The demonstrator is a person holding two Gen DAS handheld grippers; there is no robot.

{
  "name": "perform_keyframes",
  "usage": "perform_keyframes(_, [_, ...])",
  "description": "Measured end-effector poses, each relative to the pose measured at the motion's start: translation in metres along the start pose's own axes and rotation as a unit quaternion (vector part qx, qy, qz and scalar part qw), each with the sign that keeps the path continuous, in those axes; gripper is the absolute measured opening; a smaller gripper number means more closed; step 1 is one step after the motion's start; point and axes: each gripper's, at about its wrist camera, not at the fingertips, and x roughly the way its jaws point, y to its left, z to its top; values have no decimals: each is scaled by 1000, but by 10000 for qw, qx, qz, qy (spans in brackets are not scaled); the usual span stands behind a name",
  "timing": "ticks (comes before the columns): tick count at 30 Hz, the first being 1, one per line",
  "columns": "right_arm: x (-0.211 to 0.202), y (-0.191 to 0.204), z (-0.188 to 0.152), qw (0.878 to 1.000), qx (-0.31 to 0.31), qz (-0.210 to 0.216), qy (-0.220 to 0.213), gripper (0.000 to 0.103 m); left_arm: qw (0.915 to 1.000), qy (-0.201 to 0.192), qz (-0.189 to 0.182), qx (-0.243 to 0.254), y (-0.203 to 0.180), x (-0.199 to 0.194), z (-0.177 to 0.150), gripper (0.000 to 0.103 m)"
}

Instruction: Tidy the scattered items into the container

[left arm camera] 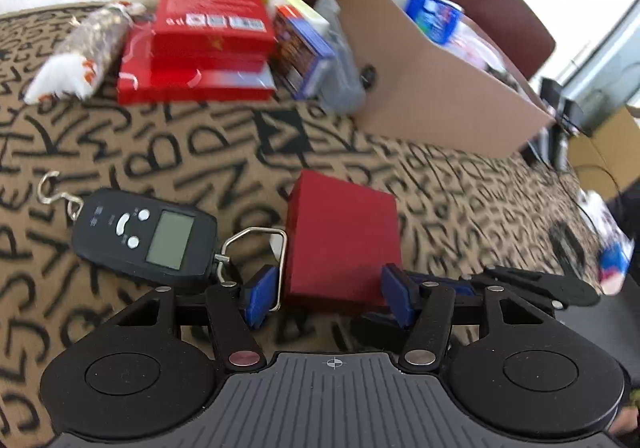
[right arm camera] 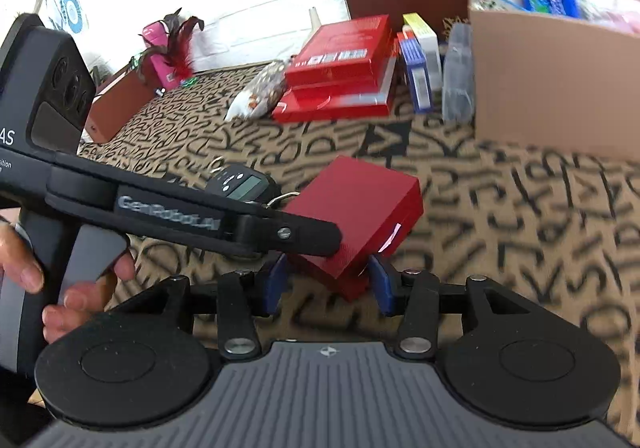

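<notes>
- Two grippers meet at one dark red box [left arm camera: 342,236] on the letter-patterned cloth [left arm camera: 160,151].
- Digital hanging scale [left arm camera: 146,234]: flat, just left of the box.
- Left gripper [left arm camera: 328,298]: jaws apart, flanking the box's near edge; contact unclear.
- Right gripper [right arm camera: 328,282]: blue pads astride the box's near corner; grip uncertain.
- Cardboard container [left arm camera: 436,87]: far right, partly filled.

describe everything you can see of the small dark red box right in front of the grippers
The small dark red box is a flat, square-cornered case with a matte, finely textured surface, closed, with a pale speck at its side seam. It sits tilted, one corner low, above the letter-patterned cloth. The right gripper pinches its near corner; the left gripper's blue pads flank its lower edge, contact unclear. A hanging scale's wire loop lies beside it.
</notes>
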Motion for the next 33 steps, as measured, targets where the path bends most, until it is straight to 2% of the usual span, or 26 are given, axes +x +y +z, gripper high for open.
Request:
perform_keyframes(2, [-6,-4,-6,9998,168,-106,-40,56,9999,-117,19,-96,7,-6,-8,86])
perform_keyframes(8, [-12,-7,-4,9992,290,-185,-200,59,9985,-255,62,-472,28,-10,-8,86])
perform_keyframes(11, [-11,-3,-4,9995,176,-132,-232,61,9972,-409,388,-488,35,-7,-4,86])
perform_keyframes(14, [-9,0,-5,9996,120,-165,-208,62,9936,-444,686,-781,43,-9,4,88])
perform_keyframes(16, [-8,-1,-5,9996,150,-157,-202,63,9960,-410,379,-701,41,-15,7,88])
perform_keyframes(20, [-3,-3,-4,9995,181,-225,-156,66,9984,-443,47,-346,24,-19,9,87])
perform_keyframes(24, [0,-4,-5,9994,158,-293,-103,67,9997,-219,-82,-110,12,0,13,86])
perform_keyframes(28, [4,-6,-6,9993,107,-363,-55,67,9998,-9,-161,-101,7,17,17,86])
perform_keyframes(30, [6,-7,-5,9992,89,-377,-56,68,9998,72,-195,21,3,24,18,83])
perform_keyframes(32, [8,-8,-4,9993,66,-370,-42,68,9994,140,-302,123,1,28,18,72])
perform_keyframes(33, [9,-7,-4,9993,37,-365,-40,68,9993,167,-314,148,0,29,18,72])
